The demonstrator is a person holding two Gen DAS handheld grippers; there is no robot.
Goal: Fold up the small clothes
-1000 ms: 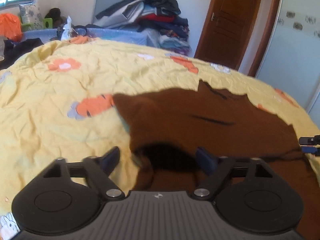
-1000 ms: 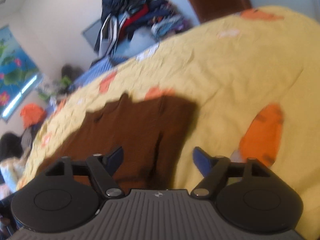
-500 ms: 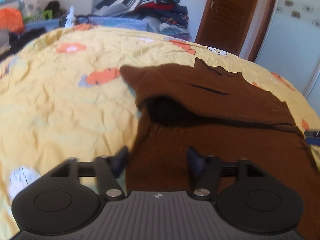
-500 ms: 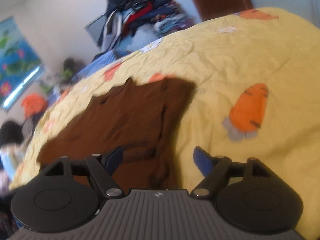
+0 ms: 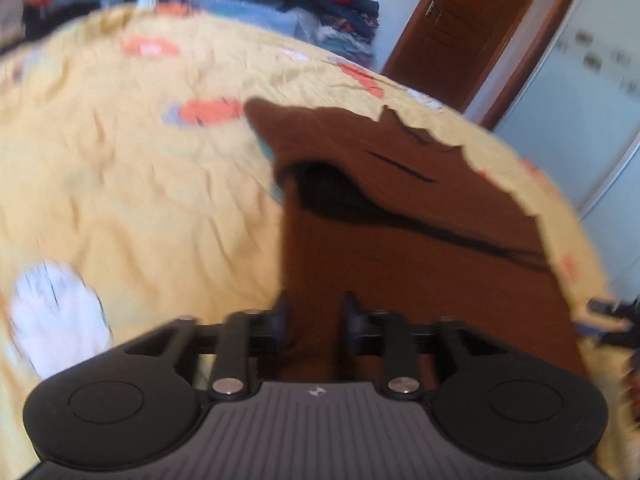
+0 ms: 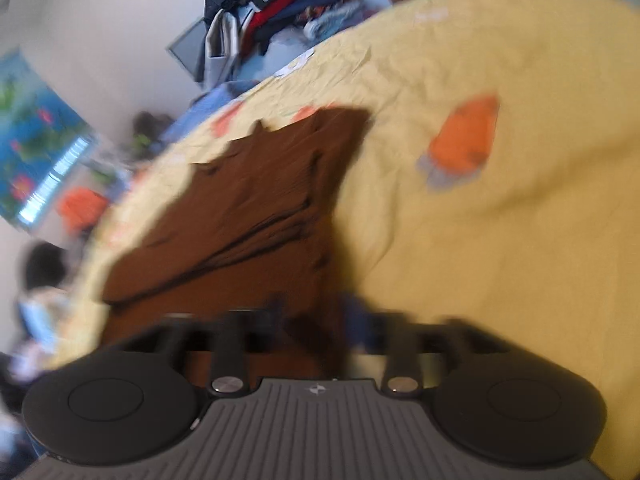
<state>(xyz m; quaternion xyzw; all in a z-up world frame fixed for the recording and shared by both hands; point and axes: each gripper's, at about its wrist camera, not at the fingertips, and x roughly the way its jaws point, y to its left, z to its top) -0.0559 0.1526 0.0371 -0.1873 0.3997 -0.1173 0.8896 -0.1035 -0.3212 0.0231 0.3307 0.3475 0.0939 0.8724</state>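
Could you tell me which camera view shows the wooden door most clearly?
The left wrist view: the wooden door stands at upper right with its frame and handle visible. The right wrist view catches only a brown sliver of it at the top edge.

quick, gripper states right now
left gripper: jaws closing, brown garment between them, not clamped yet
right gripper: jaws opening, garment edge between them, too blurred to tell grip

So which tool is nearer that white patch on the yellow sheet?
Left. The left tool, closing around brown cloth, sits beside the patch; the right tool, opening around the cloth's other edge, lies beyond it.
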